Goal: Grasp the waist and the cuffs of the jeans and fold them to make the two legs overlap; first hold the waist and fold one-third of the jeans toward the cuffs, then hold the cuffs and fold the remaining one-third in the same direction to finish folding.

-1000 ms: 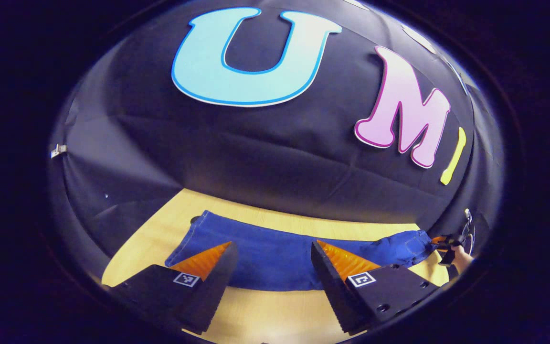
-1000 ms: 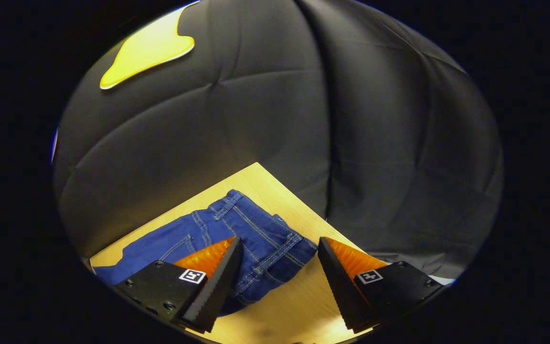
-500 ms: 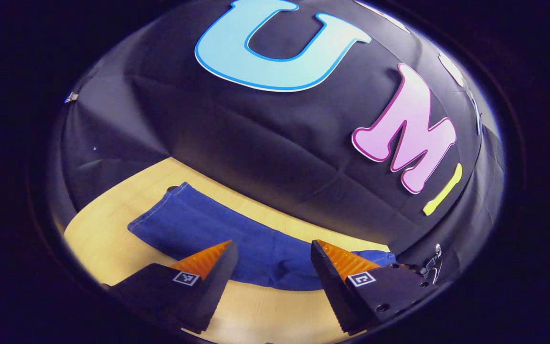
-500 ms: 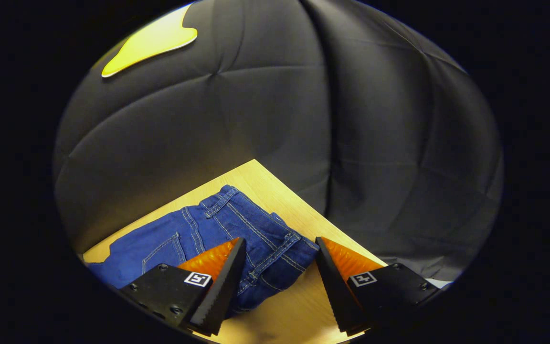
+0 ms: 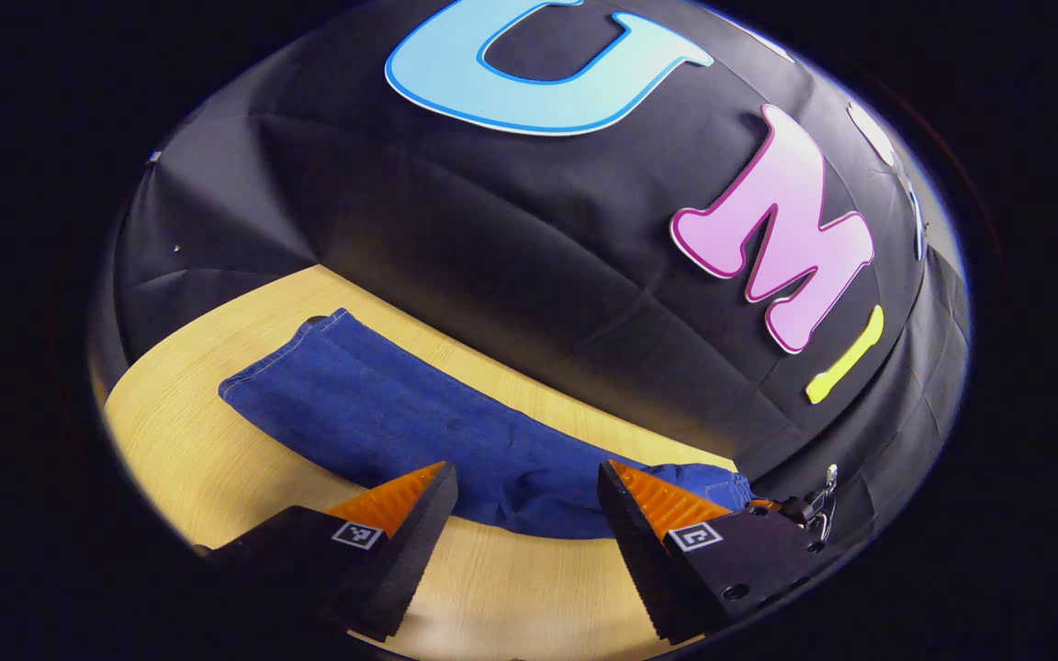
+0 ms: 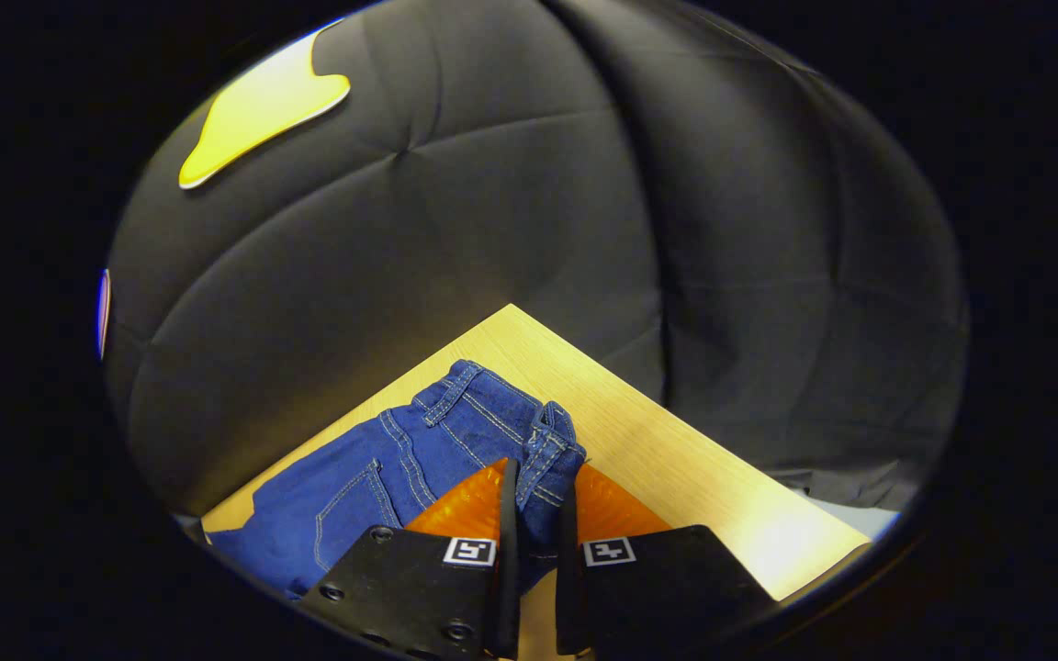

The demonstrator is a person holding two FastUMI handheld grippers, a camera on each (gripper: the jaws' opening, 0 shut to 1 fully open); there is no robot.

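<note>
Right gripper view: right hand-held gripper [image 6: 536,514] pinching jeans [image 6: 419,459] waistband; legs cut off; left hand-held gripper [image 5: 524,514] wide apart.

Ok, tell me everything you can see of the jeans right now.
The jeans are dark blue denim with pale stitching, lying stretched along the light wooden table near the black cloth wall. The leg end with its hemmed cuff lies flat in the left gripper view. The waist, with belt loops, seams and a back pocket, is bunched and pinched between the fingers of the right tool. The left tool is open above the leg.
</note>
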